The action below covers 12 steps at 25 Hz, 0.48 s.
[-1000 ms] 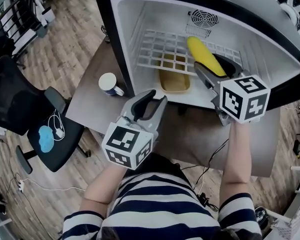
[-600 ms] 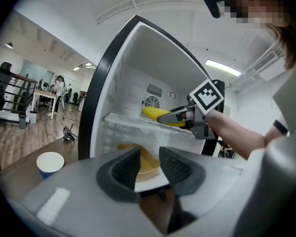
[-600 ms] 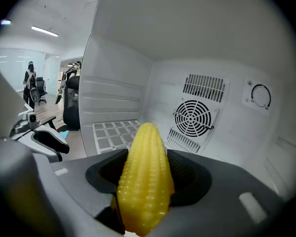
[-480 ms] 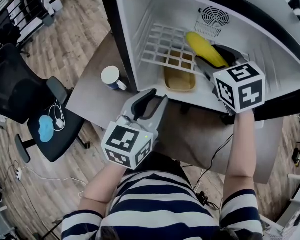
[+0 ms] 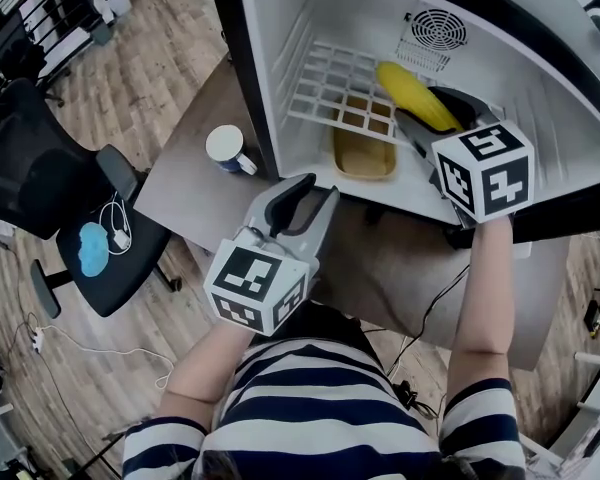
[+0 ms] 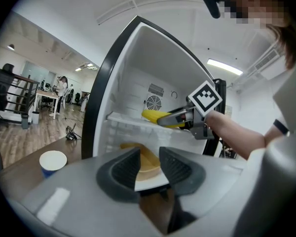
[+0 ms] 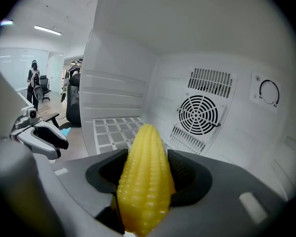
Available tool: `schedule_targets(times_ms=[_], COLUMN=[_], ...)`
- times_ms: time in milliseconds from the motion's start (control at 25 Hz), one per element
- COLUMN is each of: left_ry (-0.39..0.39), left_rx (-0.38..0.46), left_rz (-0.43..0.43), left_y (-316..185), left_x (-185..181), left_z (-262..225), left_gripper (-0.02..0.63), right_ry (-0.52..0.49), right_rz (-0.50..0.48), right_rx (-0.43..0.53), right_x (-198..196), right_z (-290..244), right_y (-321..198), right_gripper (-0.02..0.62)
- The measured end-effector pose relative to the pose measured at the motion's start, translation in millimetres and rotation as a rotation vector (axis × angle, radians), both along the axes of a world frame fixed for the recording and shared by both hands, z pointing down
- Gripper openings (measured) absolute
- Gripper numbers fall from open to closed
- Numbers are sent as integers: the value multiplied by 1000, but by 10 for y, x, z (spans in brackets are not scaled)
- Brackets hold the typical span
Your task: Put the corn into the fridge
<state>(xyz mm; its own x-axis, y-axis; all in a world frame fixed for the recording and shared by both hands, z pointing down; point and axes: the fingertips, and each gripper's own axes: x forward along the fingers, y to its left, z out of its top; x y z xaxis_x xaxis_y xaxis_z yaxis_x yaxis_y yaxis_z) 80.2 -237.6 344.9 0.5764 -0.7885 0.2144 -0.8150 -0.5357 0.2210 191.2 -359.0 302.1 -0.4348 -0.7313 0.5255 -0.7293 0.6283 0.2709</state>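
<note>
Corn (image 7: 144, 152) is gripped by right tool (image 7: 148, 179), held inside open fridge (image 5: 280, 28) above wire shelf (image 5: 330, 83) | left tool (image 6: 149, 166) empty, jaws narrowly apart, outside fridge | remaining: corn to be set down, released.

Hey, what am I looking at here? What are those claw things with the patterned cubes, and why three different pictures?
A person holds two hand clamps, called grippers; the cubes are part of them. One picture comes from a camera on the person's head, looking down. The other two come from cameras riding on each gripper, looking along its jaws. The right gripper is shut on a yellow corn cob, inside the open fridge above its wire shelf. The left gripper is open and empty, outside. A cup stands on the table.
</note>
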Motion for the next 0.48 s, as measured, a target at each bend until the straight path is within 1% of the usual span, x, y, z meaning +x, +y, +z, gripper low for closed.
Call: schedule_targets(times_ms=[280, 480], left_ry=[0, -1], left_rx=[10, 13], left_rz=[9, 13], left_y=[25, 70], left_x=[12, 3], left_z=[-31, -44], left_gripper=[0, 0], right_ry=[13, 6], right_rz=[15, 28], right_rx=[38, 75], right_x=[1, 36], right_z=[-17, -48], right_y=[15, 64], right_gripper=[259, 278])
